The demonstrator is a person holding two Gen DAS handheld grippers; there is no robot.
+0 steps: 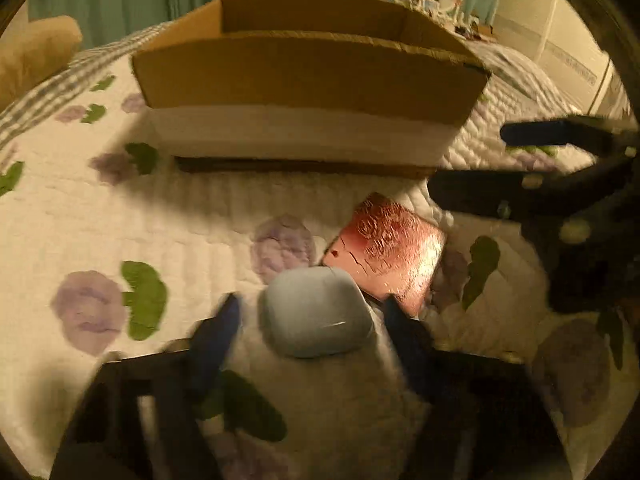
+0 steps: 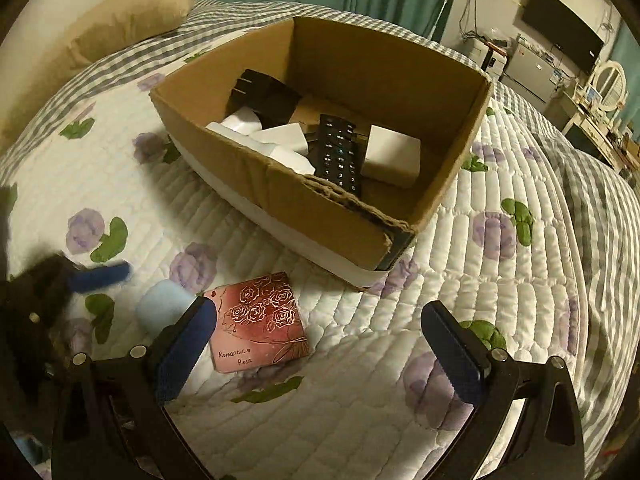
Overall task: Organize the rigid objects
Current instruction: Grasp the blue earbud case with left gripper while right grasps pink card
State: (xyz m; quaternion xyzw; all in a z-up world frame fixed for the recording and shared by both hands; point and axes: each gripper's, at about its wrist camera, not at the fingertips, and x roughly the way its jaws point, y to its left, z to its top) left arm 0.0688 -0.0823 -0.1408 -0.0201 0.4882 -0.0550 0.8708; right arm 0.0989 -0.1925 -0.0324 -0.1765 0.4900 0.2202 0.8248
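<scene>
Quilted bedding with purple flowers carries everything, and a cardboard box sits on it ahead of me, already holding a black remote and a few white pieces. I judge the step in hand to be picking up the pale blue case, which lies on the quilt between the fingers of my left gripper. Its jaws are spread to either side of the case and do not seem to touch it, though this view is blurred, so I say that with some doubt. The far edge of the case appears to overlap the red rose-printed tin, which lies flat in front of the box. To do this well I would centre the case between the pads, keep the right-hand finger from catching the tin, and close on the rounded sides low down, since that smooth shell may squirt out. My right gripper is wide open and empty, just beside the tin.
</scene>
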